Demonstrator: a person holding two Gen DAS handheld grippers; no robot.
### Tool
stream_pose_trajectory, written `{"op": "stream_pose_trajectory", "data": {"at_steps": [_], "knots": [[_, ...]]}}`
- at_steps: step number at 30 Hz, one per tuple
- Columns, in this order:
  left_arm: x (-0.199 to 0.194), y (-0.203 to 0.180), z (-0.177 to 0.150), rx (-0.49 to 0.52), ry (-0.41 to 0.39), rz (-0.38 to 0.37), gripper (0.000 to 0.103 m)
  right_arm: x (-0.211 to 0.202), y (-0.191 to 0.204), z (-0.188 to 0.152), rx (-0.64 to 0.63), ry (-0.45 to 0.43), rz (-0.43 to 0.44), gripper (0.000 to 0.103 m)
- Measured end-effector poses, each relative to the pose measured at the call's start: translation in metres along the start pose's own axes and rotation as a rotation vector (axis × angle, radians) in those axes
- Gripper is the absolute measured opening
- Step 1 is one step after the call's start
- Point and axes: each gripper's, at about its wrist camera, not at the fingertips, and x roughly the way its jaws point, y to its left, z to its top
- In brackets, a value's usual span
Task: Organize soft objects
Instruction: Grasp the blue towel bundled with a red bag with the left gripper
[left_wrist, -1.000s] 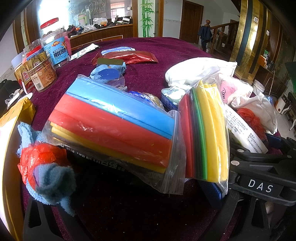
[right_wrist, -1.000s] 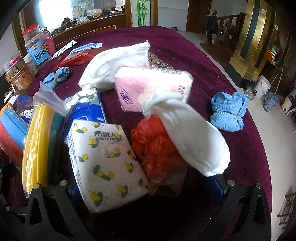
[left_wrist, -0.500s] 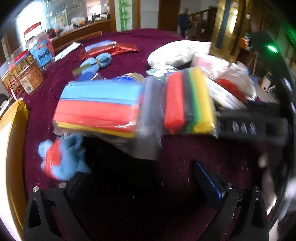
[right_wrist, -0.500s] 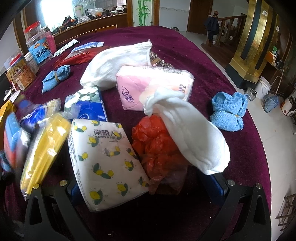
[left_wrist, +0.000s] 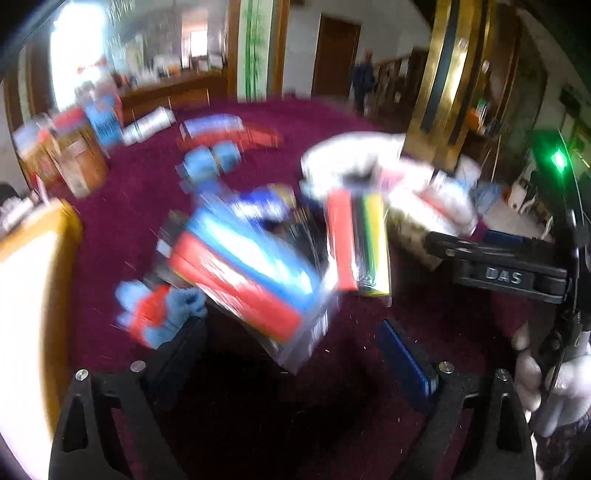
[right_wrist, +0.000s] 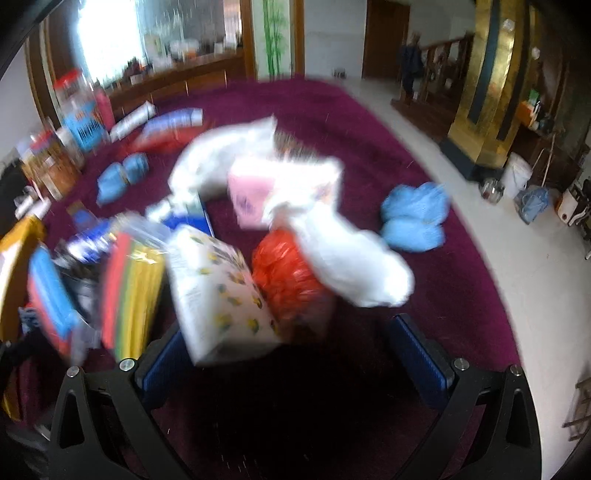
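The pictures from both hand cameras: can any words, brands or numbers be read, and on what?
"DAS": raised letters on the black right tool, seen in the left camera's view.
Tissue pack with yellow prints: its side text is too blurred to read.
Pink pack: mark blurred, unreadable.
Jars with blue labels: blurred, unreadable.

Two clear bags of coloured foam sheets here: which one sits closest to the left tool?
The bag showing blue and red sheets, lying flat with its corner between the open left tool's fingers. The other bag, red-green-yellow, stands on edge farther back.

The left gripper (left_wrist: 295, 343) has pulled back from the blue-and-red foam bag (left_wrist: 251, 273), jaws closing slightly, nothing between them.
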Motion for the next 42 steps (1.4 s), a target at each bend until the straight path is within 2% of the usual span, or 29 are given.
{"op": "stream_pose_trajectory", "data": {"at_steps": [2,4,6,8,10,13,15,18,23,25,27,29,34,36,38,39,42], "knots": [[-0.029,0.010,0.000,0.016,-0.105,0.033,0.096,-0.029,-0.009,-0.006,0.019,-0.122,0.011,0.103],[-0.043,0.022,-0.001,-0.003,-0.143,0.056,0.098,-0.057,-0.016,-0.009,0.030,-0.274,-0.018,0.103],[-0.051,0.036,-0.004,-0.044,-0.148,0.051,0.099,-0.065,-0.020,-0.007,0.039,-0.348,-0.005,0.103],[-0.050,0.043,-0.009,-0.053,-0.131,0.072,0.099,-0.055,-0.025,0.005,0.063,-0.322,0.011,0.103],[-0.046,0.043,-0.015,-0.042,-0.097,0.088,0.099,-0.037,-0.030,0.016,0.100,-0.269,0.082,0.103],[-0.037,0.043,-0.021,-0.045,-0.046,0.094,0.099,-0.016,-0.034,0.019,0.137,-0.232,0.121,0.103],[-0.031,0.044,-0.022,-0.071,-0.036,0.090,0.099,-0.012,-0.032,0.018,0.130,-0.215,0.130,0.103],[-0.019,0.048,-0.018,-0.125,-0.012,0.077,0.099,-0.015,-0.034,0.014,0.128,-0.238,0.115,0.103],[0.000,0.052,-0.013,-0.167,0.018,0.110,0.099,-0.007,-0.039,0.011,0.152,-0.185,0.139,0.103],[0.003,0.059,-0.012,-0.204,0.027,0.098,0.091,-0.005,-0.039,0.012,0.155,-0.180,0.143,0.103],[0.006,0.065,-0.012,-0.234,0.052,0.053,0.063,-0.006,-0.039,0.012,0.150,-0.180,0.142,0.103],[0.008,0.068,-0.013,-0.247,0.072,0.024,0.048,-0.005,-0.037,0.012,0.144,-0.180,0.139,0.103],[0.010,0.063,-0.012,-0.214,0.077,0.071,0.048,-0.004,-0.037,0.012,0.144,-0.172,0.128,0.103],[0.014,0.058,-0.010,-0.181,0.083,0.116,0.054,-0.004,-0.037,0.012,0.144,-0.171,0.126,0.103],[0.019,0.054,-0.010,-0.153,0.088,0.129,0.053,-0.003,-0.037,0.011,0.141,-0.168,0.121,0.103],[0.020,0.053,-0.010,-0.145,0.090,0.132,0.046,-0.003,-0.036,0.011,0.139,-0.167,0.118,0.103],[0.017,0.049,-0.011,-0.119,0.076,0.155,0.042,-0.001,-0.034,0.012,0.134,-0.163,0.109,0.103]]}}
